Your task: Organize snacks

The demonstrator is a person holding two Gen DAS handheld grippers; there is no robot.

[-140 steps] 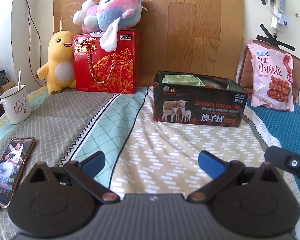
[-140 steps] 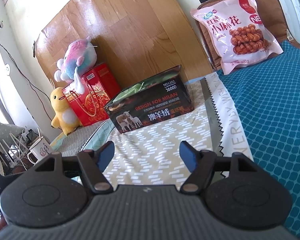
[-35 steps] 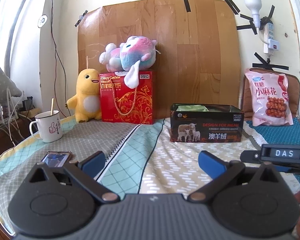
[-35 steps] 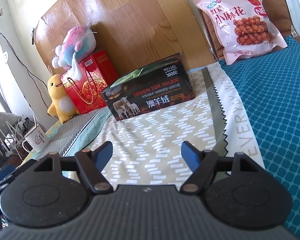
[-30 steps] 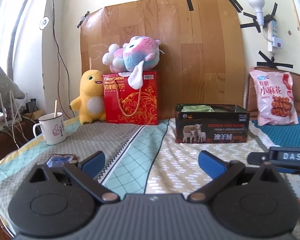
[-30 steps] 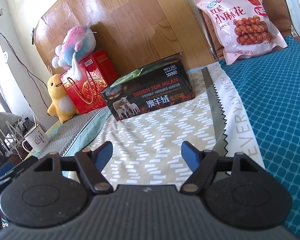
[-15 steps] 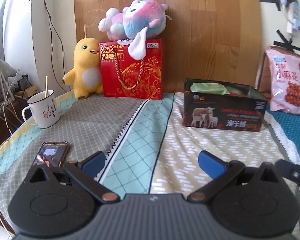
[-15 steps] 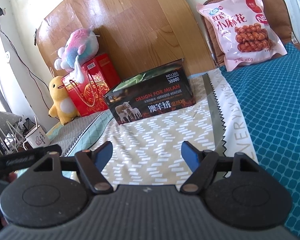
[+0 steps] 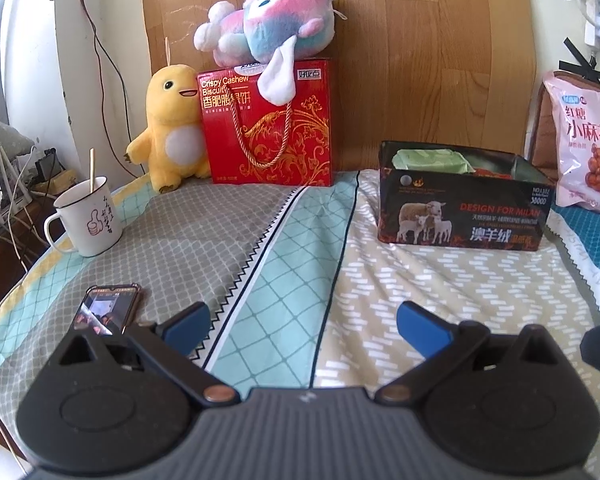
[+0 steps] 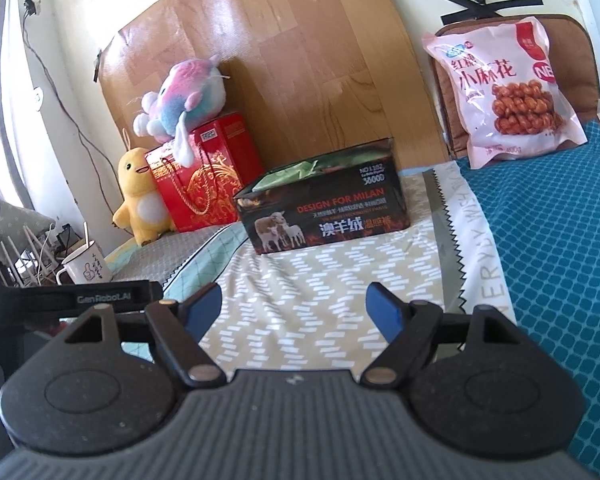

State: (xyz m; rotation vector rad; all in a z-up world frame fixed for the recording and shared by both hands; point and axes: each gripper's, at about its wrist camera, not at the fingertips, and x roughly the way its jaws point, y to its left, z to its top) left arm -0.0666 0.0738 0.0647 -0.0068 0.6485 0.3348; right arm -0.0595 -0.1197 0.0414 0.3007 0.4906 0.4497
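A black box (image 9: 460,216) printed with sheep stands open-topped on the bed, with a green packet (image 9: 432,160) inside it; the right wrist view shows the same black box (image 10: 324,216). A pink snack bag (image 9: 588,144) leans upright at the far right, and the right wrist view has this pink snack bag (image 10: 504,92) against a brown cushion. A red biscuit gift box (image 9: 268,124) stands against the wooden board. My left gripper (image 9: 302,326) hovers open over the bedspread, empty. My right gripper (image 10: 294,310) has its jaws opening, nothing between them, well short of the black box.
A yellow plush (image 9: 172,128) stands beside the red box and a pink-blue plush (image 9: 264,20) lies on top of it. A white mug (image 9: 86,216) with a stick and a phone (image 9: 108,308) sit at the left. The bed's left edge drops to cables.
The left gripper's view tipped downward and swung left, so the mug and phone show more fully. The right gripper's view barely shifted, and the left gripper's body came into its left edge.
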